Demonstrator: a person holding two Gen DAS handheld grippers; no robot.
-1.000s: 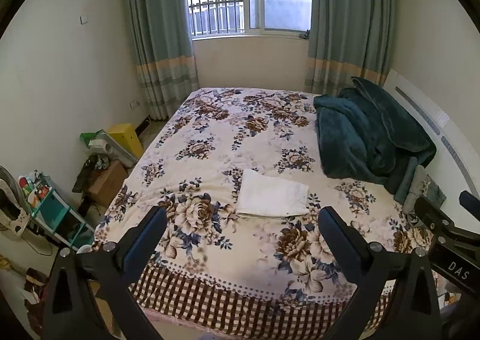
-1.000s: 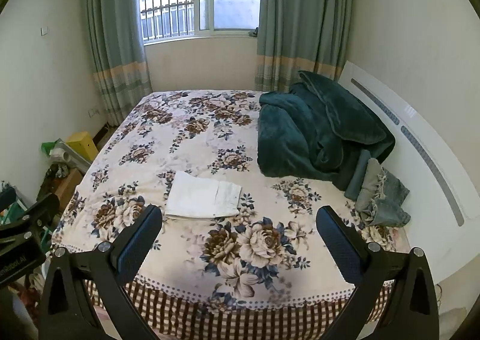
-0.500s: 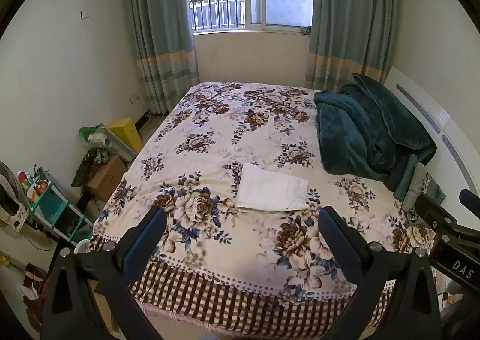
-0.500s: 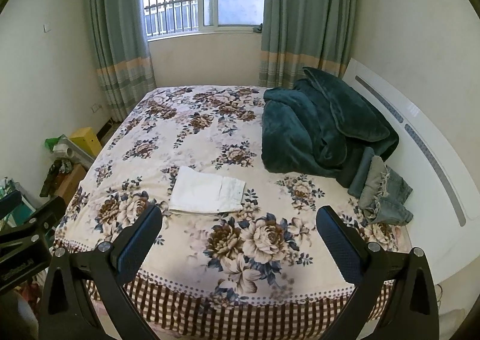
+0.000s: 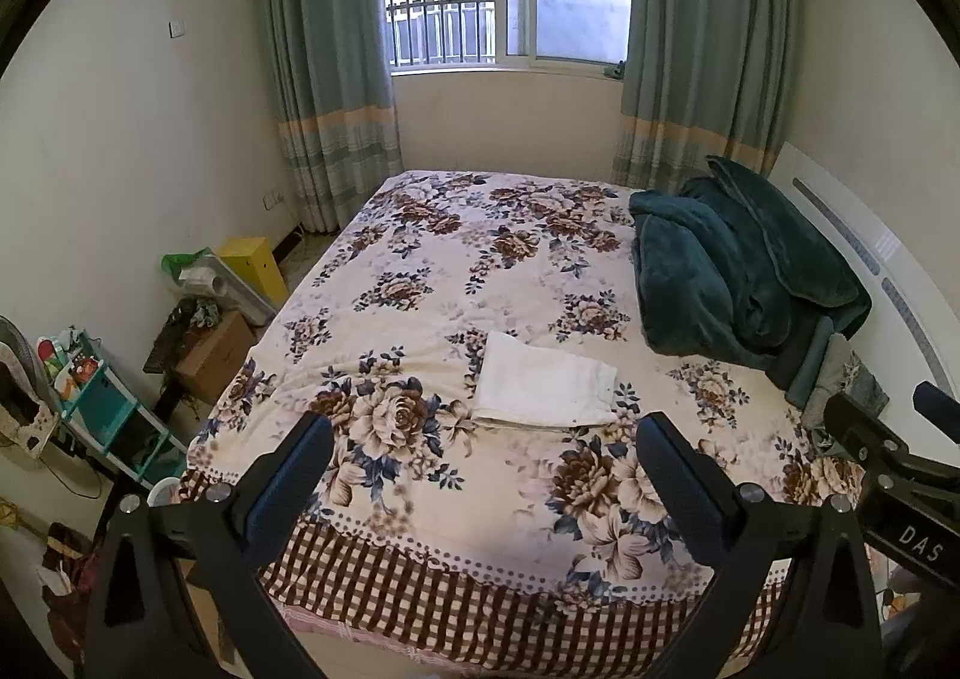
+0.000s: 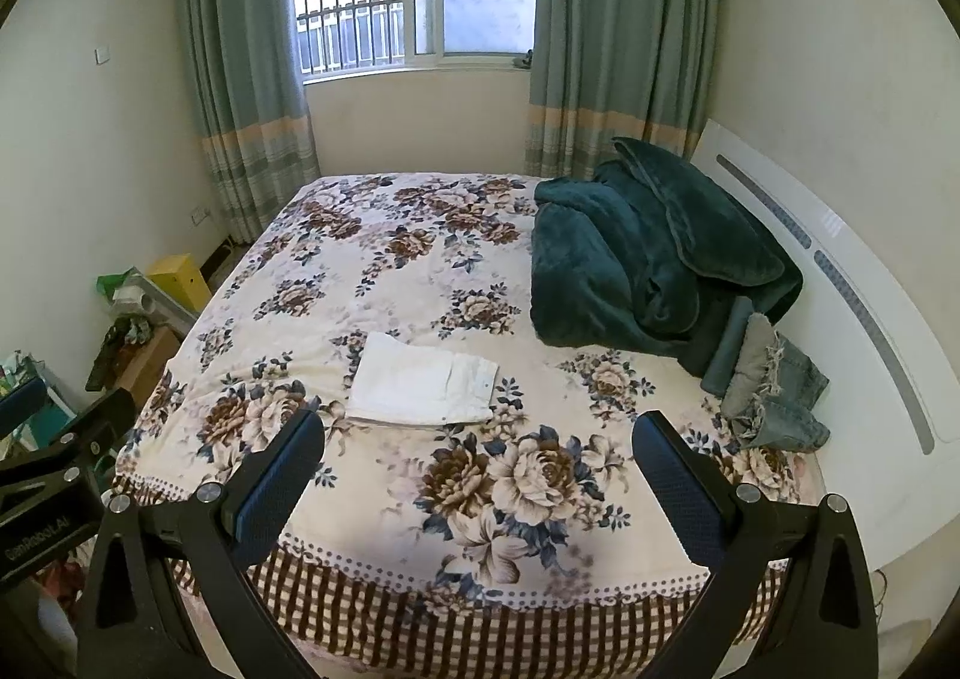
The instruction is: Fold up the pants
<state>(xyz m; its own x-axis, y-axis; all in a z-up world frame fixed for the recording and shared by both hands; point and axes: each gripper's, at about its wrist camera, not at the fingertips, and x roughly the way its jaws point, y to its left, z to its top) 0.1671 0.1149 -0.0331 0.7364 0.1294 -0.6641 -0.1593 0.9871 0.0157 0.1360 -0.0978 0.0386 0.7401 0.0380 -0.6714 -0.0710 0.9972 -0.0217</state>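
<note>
White pants [image 5: 543, 384] lie folded into a flat rectangle on the floral bedspread [image 5: 456, 283], near the bed's front half; they also show in the right wrist view [image 6: 423, 382]. My left gripper [image 5: 483, 475] is open and empty, held back above the bed's foot edge. My right gripper [image 6: 480, 469] is open and empty too, also short of the bed. Neither touches the pants. The right gripper's body [image 5: 894, 469] shows at the right edge of the left wrist view.
A dark green blanket [image 6: 648, 253] is heaped at the right by the white headboard [image 6: 840, 259], with folded jeans [image 6: 774, 385] beside it. Boxes, a yellow bin [image 5: 255, 265] and a teal shelf [image 5: 102, 403] crowd the floor on the left. Window and curtains behind.
Both grippers have drawn back and slightly up from the bed, so the bed and folded pants look smaller and farther. The pants have not moved. Both jaws stay open.
</note>
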